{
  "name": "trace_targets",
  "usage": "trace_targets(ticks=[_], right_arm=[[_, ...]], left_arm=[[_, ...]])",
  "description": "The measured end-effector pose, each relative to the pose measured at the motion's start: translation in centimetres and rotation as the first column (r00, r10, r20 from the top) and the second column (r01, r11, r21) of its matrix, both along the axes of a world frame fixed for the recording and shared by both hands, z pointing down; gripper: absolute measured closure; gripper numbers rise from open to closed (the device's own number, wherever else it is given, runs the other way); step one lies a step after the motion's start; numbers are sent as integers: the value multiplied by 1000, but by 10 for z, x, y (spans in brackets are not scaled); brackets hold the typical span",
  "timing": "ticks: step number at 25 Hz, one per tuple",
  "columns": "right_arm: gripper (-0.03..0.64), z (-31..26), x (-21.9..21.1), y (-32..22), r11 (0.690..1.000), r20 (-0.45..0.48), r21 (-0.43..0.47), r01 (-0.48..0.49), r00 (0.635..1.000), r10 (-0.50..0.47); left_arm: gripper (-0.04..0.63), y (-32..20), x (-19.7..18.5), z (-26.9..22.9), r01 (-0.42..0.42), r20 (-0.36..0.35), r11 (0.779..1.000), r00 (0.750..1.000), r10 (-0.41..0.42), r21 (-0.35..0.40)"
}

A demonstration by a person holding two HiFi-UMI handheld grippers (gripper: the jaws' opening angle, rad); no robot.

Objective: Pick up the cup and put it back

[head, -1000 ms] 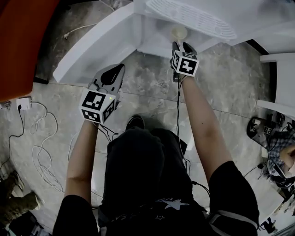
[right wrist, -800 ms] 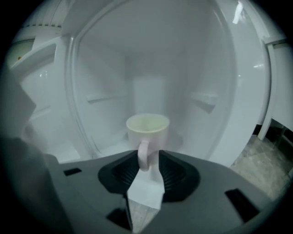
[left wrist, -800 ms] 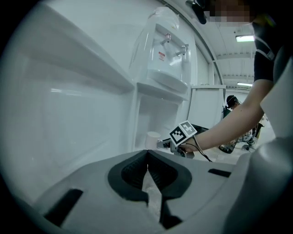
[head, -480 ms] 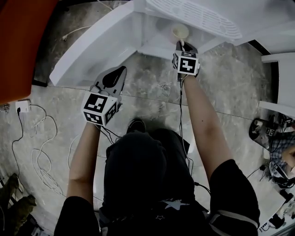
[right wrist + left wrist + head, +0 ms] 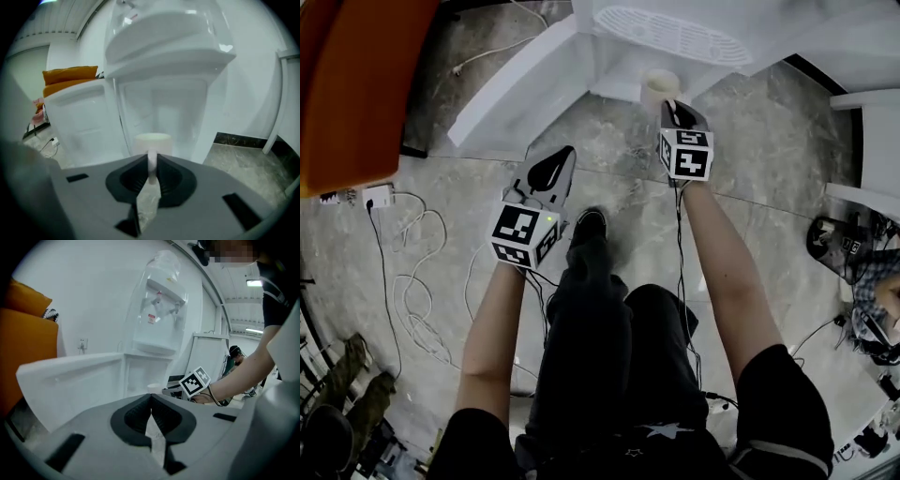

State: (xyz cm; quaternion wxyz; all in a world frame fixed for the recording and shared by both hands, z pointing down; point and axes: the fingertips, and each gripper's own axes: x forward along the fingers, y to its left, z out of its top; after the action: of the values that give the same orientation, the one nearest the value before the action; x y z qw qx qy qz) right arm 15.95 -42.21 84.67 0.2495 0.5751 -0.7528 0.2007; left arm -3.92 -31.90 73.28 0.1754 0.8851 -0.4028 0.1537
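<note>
A cream cup hangs just in front of the white water dispenser's lower recess. My right gripper is shut on its handle; the jaws have just been closing, with the handle pinched between them and the cup body beyond. My left gripper is to the left over the floor, away from the cup. In the left gripper view its jaws meet with nothing between them, and the cup shows small beside the right gripper's marker cube.
The dispenser's cabinet door stands open to the left. An orange block fills the upper left. Cables and a power strip lie on the marble floor. White furniture and another person are at the right edge.
The right gripper closed on the cup handle, then drew the cup back and up out of the recess. The left gripper rose and shifted right. The person's foot stepped forward.
</note>
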Motion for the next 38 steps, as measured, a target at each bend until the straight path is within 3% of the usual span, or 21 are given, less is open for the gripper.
trace_targets(ticks=[6,9,13,16,20,24,31,38], right_arm=[[574,-117,-9,95,999,58,28,32,998,-34],[574,-198,-1,143,997,83,41,59,995,-63],[574,-315,15,191,989,140,105,101,984,-115],[574,-386,28,212,977,139,155,145,976,-167],[575,-455,39,239,965,150,206,160,970,-193],[574,-510,32,264,945,142,273,183,963,-228],[575,-571,19,321,914,102,351,205,962,-254],[574,-580,5,429,936,118,321,141,975,-188]], left_arm=[[584,78,11,-117,34,-12,999,999,-34,43],[586,128,16,-191,94,-15,992,995,-94,83],[586,186,31,-287,163,-52,985,986,-160,57],[586,206,45,-352,203,-88,975,977,-196,89],[586,220,58,-419,233,-82,958,972,-222,165],[586,232,63,-460,229,-66,953,973,-220,200],[586,275,43,-501,284,-151,939,954,-257,193],[586,364,1,-510,287,-192,949,946,-260,129]])
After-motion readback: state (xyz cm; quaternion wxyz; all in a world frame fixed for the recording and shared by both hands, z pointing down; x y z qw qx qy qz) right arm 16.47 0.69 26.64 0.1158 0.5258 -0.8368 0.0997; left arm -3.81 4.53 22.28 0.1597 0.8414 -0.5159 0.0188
